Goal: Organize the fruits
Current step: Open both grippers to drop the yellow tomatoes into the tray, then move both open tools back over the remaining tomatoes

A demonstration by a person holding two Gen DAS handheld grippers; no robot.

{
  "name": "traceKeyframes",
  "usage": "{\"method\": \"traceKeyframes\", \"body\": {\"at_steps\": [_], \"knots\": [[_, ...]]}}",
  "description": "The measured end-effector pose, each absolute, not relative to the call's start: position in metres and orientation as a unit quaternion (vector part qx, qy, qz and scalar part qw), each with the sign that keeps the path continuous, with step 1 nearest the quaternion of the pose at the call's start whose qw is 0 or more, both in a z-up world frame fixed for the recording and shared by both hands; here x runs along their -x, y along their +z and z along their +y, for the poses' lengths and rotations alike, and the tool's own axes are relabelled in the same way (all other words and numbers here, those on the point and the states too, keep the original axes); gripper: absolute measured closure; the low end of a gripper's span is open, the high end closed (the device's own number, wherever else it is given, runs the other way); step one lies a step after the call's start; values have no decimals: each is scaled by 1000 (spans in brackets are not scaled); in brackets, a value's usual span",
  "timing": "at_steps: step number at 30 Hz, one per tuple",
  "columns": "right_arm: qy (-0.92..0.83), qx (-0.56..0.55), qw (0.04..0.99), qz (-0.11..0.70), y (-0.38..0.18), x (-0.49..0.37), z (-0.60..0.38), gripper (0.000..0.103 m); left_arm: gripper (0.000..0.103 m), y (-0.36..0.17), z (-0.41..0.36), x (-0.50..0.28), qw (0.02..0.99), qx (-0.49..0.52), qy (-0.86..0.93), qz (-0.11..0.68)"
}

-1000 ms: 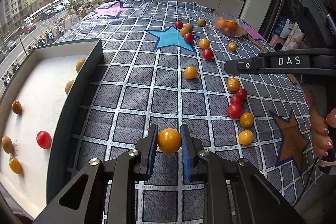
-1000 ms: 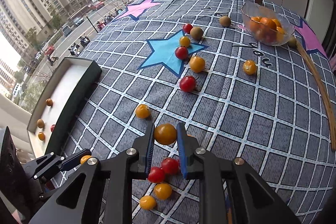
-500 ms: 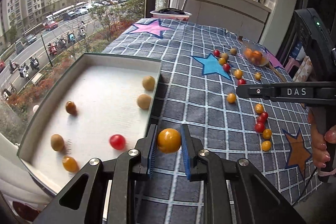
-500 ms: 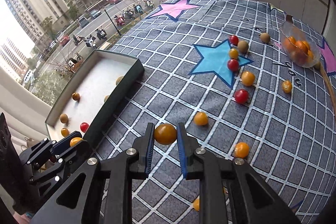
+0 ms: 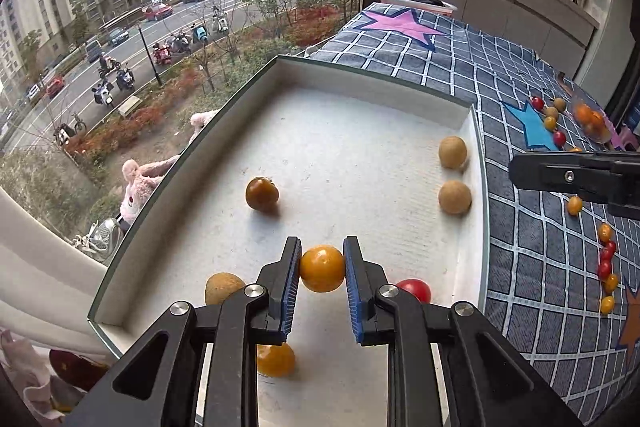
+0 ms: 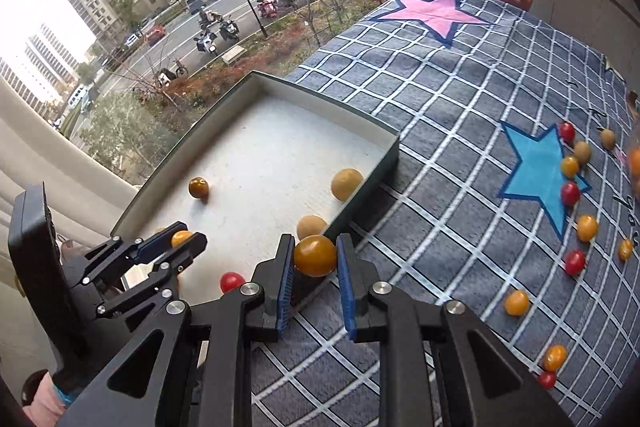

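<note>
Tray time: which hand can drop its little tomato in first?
Left, probably. The left gripper holds its orange tomato over the tray floor, while the right gripper's tomato hangs at the tray's wall.

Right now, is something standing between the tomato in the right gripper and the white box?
Only the box's near wall. The right gripper holds its orange tomato over that edge; beyond it, open floor lies between the fruits inside.
</note>
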State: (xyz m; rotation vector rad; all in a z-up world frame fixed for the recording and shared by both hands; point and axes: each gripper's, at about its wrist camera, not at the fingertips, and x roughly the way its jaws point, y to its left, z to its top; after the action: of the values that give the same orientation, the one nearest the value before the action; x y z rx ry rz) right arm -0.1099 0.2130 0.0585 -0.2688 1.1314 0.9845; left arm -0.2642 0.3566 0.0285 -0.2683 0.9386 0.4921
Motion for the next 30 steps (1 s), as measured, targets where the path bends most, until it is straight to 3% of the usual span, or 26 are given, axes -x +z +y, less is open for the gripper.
{"method": "traceKeyframes", "body": {"at_steps": [13,23,25,27,28,29,30], "knots": [[445,156,683,557,7,103,283,80,80,15,358,256,843,124,233,469],[450,147,680,560,11,104,283,79,80,16,355,258,842,121,237,470],[452,134,683,558,17,101,277,72,80,16,354,257,840,117,238,474],[455,122,687,553,24,100,271,52,67,16,353,257,838,113,239,477],[456,118,690,550,28,100,267,49,32,16,353,257,838,114,239,477],[456,115,693,546,32,101,263,45,17,19,352,260,843,114,242,467],[456,111,696,543,36,101,258,43,17,22,350,263,849,111,244,455]]}}
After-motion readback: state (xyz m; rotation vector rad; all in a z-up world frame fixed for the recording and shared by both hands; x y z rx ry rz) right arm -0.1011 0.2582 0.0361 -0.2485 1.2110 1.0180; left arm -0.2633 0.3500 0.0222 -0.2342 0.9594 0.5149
